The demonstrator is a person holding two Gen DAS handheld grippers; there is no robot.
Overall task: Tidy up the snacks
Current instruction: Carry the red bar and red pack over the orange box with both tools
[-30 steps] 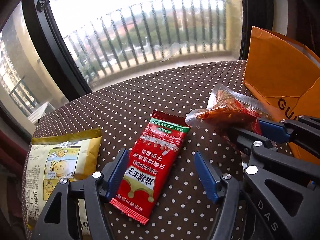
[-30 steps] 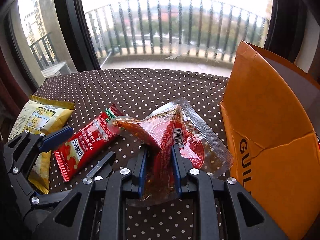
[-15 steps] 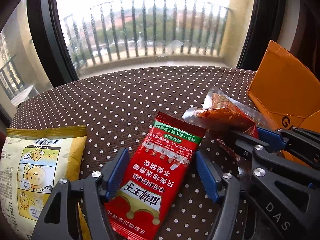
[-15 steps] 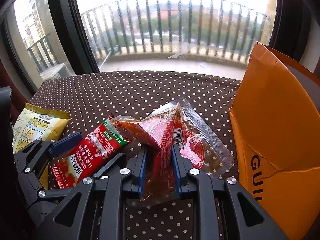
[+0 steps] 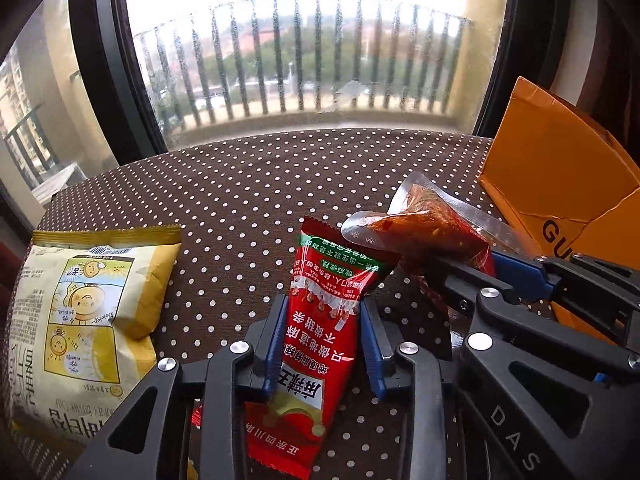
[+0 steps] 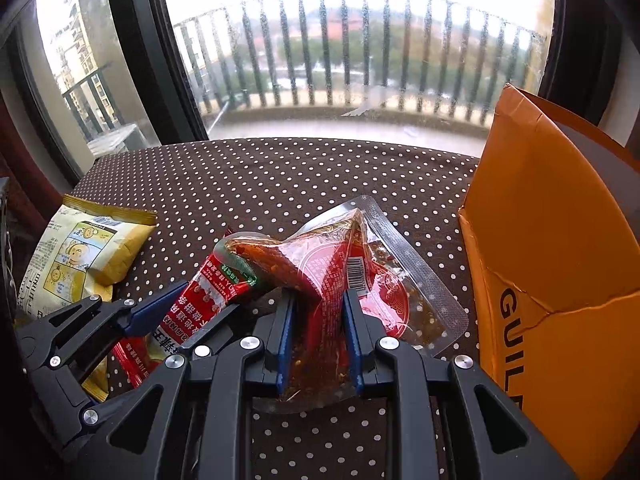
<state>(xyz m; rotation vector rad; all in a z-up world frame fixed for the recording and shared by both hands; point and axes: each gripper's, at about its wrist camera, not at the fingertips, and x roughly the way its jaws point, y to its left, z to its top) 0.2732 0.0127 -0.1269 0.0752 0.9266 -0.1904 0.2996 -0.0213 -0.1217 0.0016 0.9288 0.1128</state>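
Left wrist view looks down on a red snack packet (image 5: 320,344) with a green band and white Chinese print, lying lengthwise between the blue pads of the left gripper (image 5: 323,344). Its jaws are closing, and both pads already touch the packet's sides; its far end bends upward off the cloth. Beside that far end, to the right, hangs a clear vacuum pouch of red chili snack (image 5: 424,224) — pinched firmly by the right gripper (image 5: 472,268), whose jaws are fully closed on the pouch's crumpled lower part. Left of the red packet, well apart, a yellow snack bag (image 5: 92,308) printed with cartoon panels lies flat on the table. Right of the pouch stands an orange paper bag (image 5: 560,172) with black lettering, torn along its edge.

Right wrist view shows the same pouch (image 6: 340,276) bunched between the right gripper (image 6: 320,340) pads, its clear sealed rim spread toward the orange bag (image 6: 552,240). The pouch's left corner overlaps the green end of the red packet (image 6: 200,300), which sits in the left gripper (image 6: 188,304). Everything rests on a brown cloth with white polka dots (image 6: 280,184) — beyond it a window (image 6: 360,40) with a balcony railing.
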